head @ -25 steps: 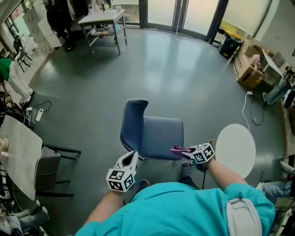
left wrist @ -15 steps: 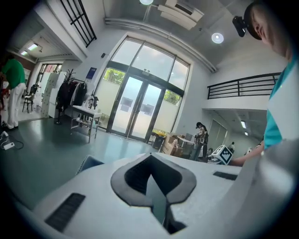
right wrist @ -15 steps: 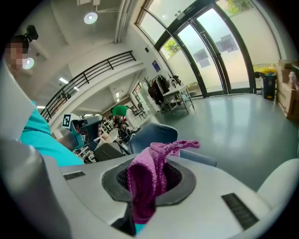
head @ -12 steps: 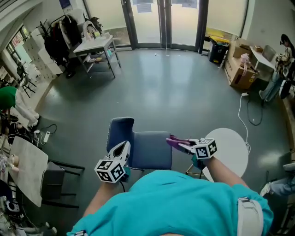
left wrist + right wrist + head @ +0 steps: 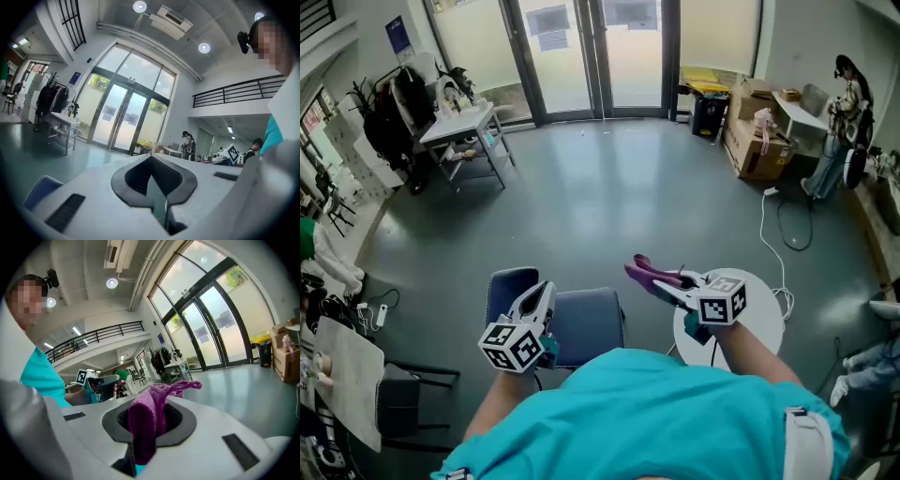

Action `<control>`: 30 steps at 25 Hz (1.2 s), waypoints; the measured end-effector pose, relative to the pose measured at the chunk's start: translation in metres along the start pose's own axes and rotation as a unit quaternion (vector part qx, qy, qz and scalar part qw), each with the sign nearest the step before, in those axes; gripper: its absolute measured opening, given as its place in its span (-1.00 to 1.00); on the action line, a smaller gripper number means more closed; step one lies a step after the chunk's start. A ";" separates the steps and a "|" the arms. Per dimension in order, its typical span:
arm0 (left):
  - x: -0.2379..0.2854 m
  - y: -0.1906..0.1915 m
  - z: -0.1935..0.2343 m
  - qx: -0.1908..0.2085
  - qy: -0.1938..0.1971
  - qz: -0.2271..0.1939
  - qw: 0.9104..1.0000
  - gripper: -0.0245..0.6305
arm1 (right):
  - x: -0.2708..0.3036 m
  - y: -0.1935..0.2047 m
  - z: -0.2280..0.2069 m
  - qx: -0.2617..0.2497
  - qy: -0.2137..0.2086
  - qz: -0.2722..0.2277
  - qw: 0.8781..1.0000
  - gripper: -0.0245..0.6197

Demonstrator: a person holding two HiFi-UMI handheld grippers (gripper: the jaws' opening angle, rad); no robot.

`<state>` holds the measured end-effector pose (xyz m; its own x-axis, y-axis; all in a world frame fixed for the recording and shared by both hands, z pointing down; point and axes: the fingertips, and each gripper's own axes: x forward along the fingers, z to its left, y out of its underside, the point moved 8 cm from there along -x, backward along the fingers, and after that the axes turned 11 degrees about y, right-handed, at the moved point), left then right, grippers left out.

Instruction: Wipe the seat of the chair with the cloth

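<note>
Fingers (image 5: 206,446) of the right gripper (image 5: 661,283) pinch the purple cloth (image 5: 147,420), raised beside the chair seat (image 5: 586,326); left gripper (image 5: 542,298) pressed together, empty; wiping looks paused; next, lower the cloth onto the seat.

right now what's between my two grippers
Head view: the blue padded chair seat lies between the left gripper and the right gripper holding the purple cloth.

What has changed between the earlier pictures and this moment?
The right tongs, shut on the purple cloth, rose from the front edge of the chair seat. The cloth is now in the air, off the seat. Nothing was let go. The left tongs stayed at the seat's left, shut and empty, and the seat did not move.
</note>
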<state>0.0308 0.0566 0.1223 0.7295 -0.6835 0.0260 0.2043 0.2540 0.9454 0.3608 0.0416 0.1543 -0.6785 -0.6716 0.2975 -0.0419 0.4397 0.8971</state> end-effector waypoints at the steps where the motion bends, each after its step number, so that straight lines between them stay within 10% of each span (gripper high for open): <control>1: 0.003 -0.006 0.003 0.004 0.012 -0.001 1.000 -0.97 | -0.001 -0.006 0.005 0.001 0.003 -0.014 1.000 -0.75; 13: -0.003 -0.058 0.047 0.034 0.104 0.009 0.994 -0.97 | -0.005 -0.035 0.050 0.025 0.093 -0.110 0.989 -0.75; 30: 0.001 -0.065 0.052 0.020 0.086 -0.014 0.996 -0.97 | -0.006 -0.071 0.038 -0.029 0.111 -0.105 0.988 -0.77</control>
<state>-0.0158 0.0042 0.0777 0.8258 -0.5614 -0.0534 0.2025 0.2069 0.9572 0.3403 0.0372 0.0768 -0.4825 -0.8608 0.1619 -0.1172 0.2466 0.9620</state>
